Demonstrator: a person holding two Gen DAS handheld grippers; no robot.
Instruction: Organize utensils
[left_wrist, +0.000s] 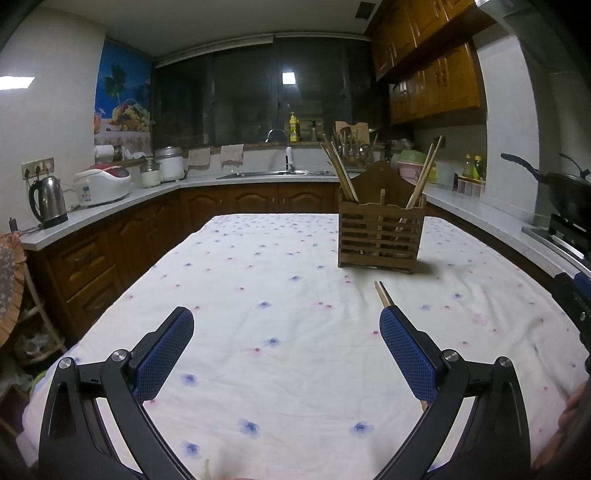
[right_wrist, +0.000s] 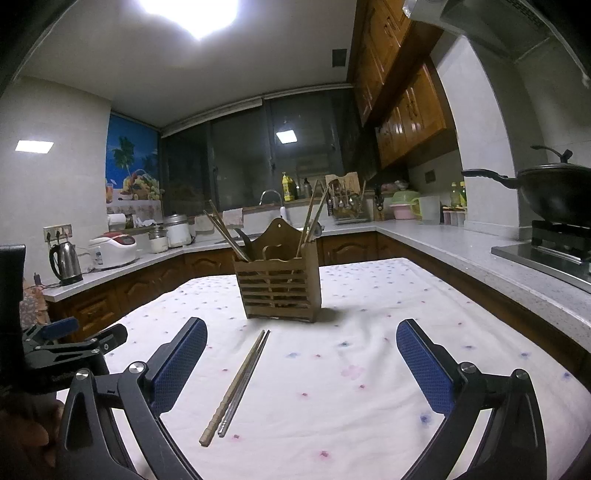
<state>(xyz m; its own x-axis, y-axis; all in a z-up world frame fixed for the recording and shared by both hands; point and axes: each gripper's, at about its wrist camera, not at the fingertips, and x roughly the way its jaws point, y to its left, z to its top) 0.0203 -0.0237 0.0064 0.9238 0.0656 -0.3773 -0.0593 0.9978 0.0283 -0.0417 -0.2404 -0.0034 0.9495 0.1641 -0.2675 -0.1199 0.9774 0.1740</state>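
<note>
Both grippers' fingers spread, empty — left gripper (left_wrist: 286, 349), right gripper (right_wrist: 301, 363) | chopsticks (right_wrist: 236, 384) light, stiff, slippery — pinch mid-shaft | wooden holder (right_wrist: 279, 286) upright beyond

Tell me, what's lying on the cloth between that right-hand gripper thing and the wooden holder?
Two chopsticks lie side by side on the tablecloth, between the open right hand-held gripper and the wooden holder. The right wrist view shows it.

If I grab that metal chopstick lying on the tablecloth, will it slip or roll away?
Probably slippery: the metal chopstick looks smooth and shiny, unlike the ridged wooden chopstick lying against it. It looks thin and low on the tablecloth, so pinching it alone may be fiddly. The soft cloth should limit rolling.
</note>
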